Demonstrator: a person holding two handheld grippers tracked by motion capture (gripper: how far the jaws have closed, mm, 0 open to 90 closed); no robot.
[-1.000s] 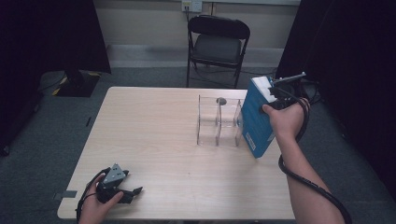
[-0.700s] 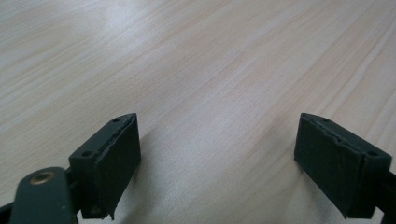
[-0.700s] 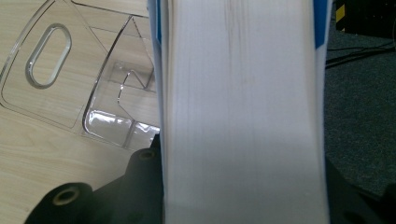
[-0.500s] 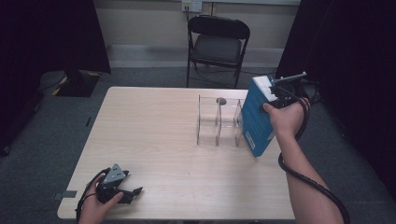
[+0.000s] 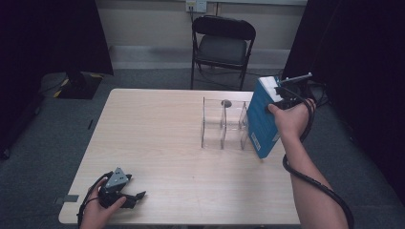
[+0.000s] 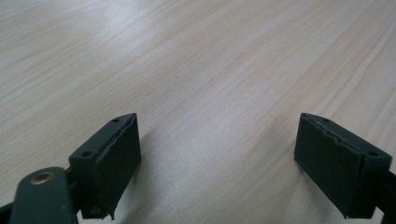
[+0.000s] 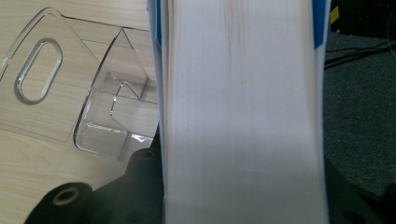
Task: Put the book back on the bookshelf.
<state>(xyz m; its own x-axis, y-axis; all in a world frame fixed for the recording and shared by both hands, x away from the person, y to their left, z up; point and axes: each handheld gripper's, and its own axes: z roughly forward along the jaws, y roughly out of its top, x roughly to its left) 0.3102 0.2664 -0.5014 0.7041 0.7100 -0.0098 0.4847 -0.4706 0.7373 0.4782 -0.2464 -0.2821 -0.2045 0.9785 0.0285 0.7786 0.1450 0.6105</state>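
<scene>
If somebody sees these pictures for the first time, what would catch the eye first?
Probably the thick blue book, held tilted in the right gripper at the table's right edge, beside the clear plastic rack. Next, the left gripper near the table's front left corner, its jaws open over bare wood. Behind the table stands a black folding chair.

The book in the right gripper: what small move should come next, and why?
Probably shift the book a little left and lower it into the rack's nearest slot. The right gripper holds it tilted by its top at the rack's right end, its lower corner near the table, outside the dividers. The left gripper rests open, far away.
</scene>
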